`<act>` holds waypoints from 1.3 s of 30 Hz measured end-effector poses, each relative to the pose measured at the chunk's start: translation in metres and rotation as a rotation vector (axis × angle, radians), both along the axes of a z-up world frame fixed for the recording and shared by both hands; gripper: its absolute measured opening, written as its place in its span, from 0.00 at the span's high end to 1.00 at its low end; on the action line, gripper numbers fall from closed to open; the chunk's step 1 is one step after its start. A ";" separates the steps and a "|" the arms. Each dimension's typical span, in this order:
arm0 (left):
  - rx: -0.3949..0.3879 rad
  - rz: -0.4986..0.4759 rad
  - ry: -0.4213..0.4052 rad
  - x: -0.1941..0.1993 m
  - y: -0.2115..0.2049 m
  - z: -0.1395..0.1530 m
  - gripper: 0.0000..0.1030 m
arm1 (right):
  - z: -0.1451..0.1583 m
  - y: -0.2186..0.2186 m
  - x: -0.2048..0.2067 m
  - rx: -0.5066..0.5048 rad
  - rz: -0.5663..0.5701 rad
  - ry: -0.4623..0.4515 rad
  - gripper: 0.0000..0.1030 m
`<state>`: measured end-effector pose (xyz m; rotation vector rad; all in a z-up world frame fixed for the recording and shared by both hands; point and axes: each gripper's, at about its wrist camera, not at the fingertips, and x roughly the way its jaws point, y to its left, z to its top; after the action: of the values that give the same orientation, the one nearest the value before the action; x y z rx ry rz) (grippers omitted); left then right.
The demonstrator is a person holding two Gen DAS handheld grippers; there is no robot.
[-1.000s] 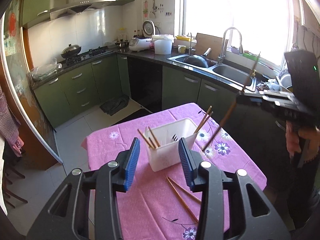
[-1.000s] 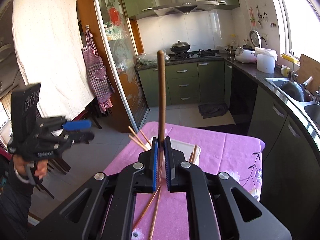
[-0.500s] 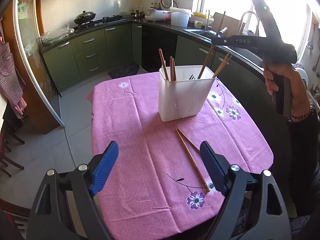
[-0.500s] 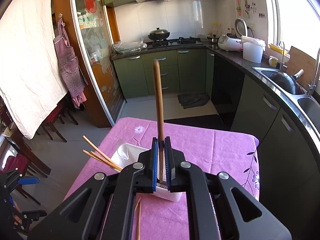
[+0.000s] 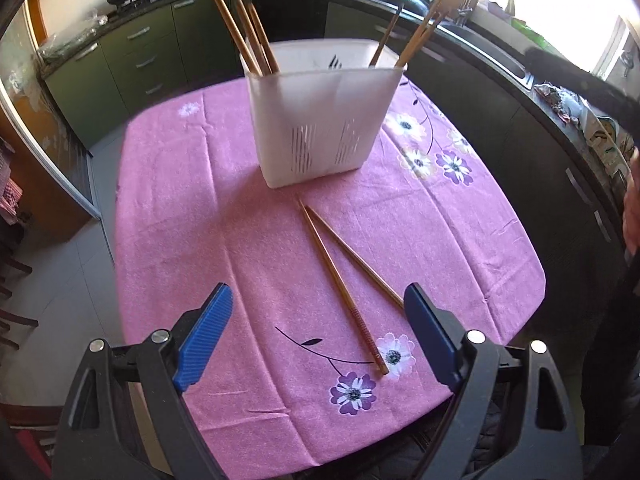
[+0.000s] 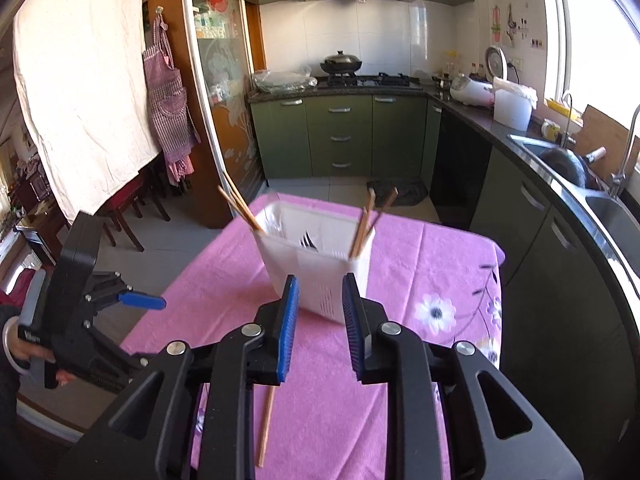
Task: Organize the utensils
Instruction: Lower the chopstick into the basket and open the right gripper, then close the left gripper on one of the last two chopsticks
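Observation:
A white slotted utensil holder (image 5: 324, 120) stands on the pink flowered tablecloth (image 5: 192, 208). Chopsticks lean in its left end (image 5: 248, 36) and its right end (image 5: 416, 36). Two loose chopsticks (image 5: 340, 276) lie crossed on the cloth in front of it. My left gripper (image 5: 318, 296) hangs just above them, its jaws wide and still opening, with nothing held. My right gripper (image 6: 320, 284) hovers just in front of the holder (image 6: 316, 232). Its jaws are opening and nothing is between them. Chopsticks (image 6: 366, 224) stand in the holder's right end.
Green kitchen cabinets (image 6: 340, 136) and a dark counter with a sink (image 6: 600, 200) run behind and to the right of the table. A hand (image 6: 24, 356) holds the left gripper at the table's left edge. One loose chopstick (image 6: 266, 420) shows under my right gripper.
My right gripper came down to the holder and let go of its chopstick; its jaws have parted. My left gripper dropped toward the cloth and spread wide over the two loose chopsticks.

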<state>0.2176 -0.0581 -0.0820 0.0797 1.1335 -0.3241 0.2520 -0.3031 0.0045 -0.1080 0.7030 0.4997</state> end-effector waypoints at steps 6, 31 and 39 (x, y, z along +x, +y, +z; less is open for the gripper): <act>0.043 0.030 0.123 0.027 -0.023 -0.047 0.23 | -0.090 -0.030 -0.002 -0.075 -0.072 0.144 0.76; 0.173 0.182 0.316 0.105 -0.058 -0.115 0.85 | -0.144 -0.054 0.004 -0.023 -0.073 0.264 0.69; 0.165 0.162 0.329 0.114 -0.066 -0.114 0.92 | -0.146 -0.061 -0.001 -0.022 -0.083 0.266 0.69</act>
<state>0.3315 -0.1237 -0.1963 0.0805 1.4828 -0.0993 0.2506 -0.3641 -0.1412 -0.0326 0.9696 0.4305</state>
